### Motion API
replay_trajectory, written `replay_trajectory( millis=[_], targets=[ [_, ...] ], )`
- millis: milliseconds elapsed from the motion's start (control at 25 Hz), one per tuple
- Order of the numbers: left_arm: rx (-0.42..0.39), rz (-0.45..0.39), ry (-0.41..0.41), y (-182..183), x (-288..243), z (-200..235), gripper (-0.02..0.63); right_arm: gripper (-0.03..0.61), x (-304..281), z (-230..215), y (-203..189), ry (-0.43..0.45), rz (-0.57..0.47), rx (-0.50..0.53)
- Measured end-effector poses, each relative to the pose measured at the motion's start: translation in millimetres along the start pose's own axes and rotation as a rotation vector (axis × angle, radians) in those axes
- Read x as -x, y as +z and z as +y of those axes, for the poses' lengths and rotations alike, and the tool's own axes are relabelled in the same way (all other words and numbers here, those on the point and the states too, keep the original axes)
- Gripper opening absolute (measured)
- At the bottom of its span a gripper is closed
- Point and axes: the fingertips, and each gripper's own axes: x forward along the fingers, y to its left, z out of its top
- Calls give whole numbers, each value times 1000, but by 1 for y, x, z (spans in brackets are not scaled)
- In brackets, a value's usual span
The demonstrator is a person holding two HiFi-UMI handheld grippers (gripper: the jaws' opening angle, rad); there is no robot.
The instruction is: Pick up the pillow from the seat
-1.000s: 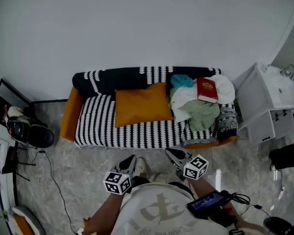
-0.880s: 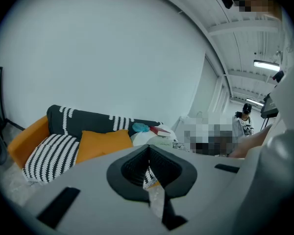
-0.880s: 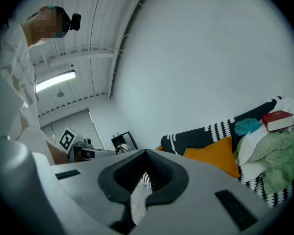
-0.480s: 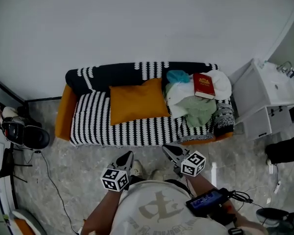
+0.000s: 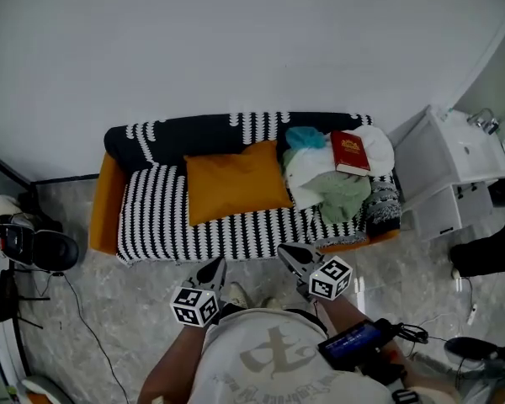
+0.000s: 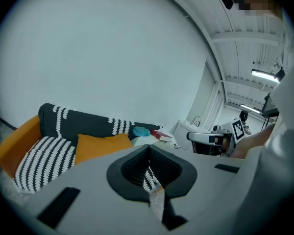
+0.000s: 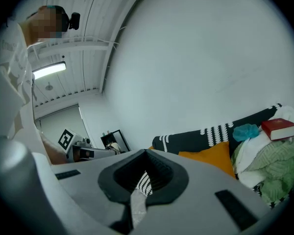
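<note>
Head view: your left hand-held gripper [image 5: 214, 268] and right hand-held gripper [image 5: 291, 256] sit side by side over the floor [image 5: 109, 310], just short of the sofa [image 5: 164, 225]. Both are clenched and empty. Each gripper view shows its jaws pressed together with nothing caught between them.

Ahead of the left hand-held gripper, the orange pillow [image 5: 236, 182] lies on the striped seat, leaning against the backrest and well apart from both tips. Ahead of the right hand-held gripper, the far end of the seat carries a heap of clothes [image 5: 332, 188]. A red book [image 5: 350, 152] rests on top of the heap. Out to the right of that gripper stands a white cabinet [image 5: 454, 171]; what its open shelves hold you cannot tell.

Only the left gripper view shows ceiling lights [image 6: 264, 74] and the right gripper's marker cube [image 6: 238, 128]. Only the right gripper view catches the left one's marker cube [image 7: 65, 139]. Only the head view shows the dark chair [image 5: 34, 247] far out to the left.
</note>
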Motion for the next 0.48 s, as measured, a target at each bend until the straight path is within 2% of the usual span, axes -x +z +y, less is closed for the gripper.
replay_trajectory(
  millis=[480],
  targets=[
    [-20,4,-81,18,-7,58,9,12,-52,6,7,-122,40,49]
  ],
)
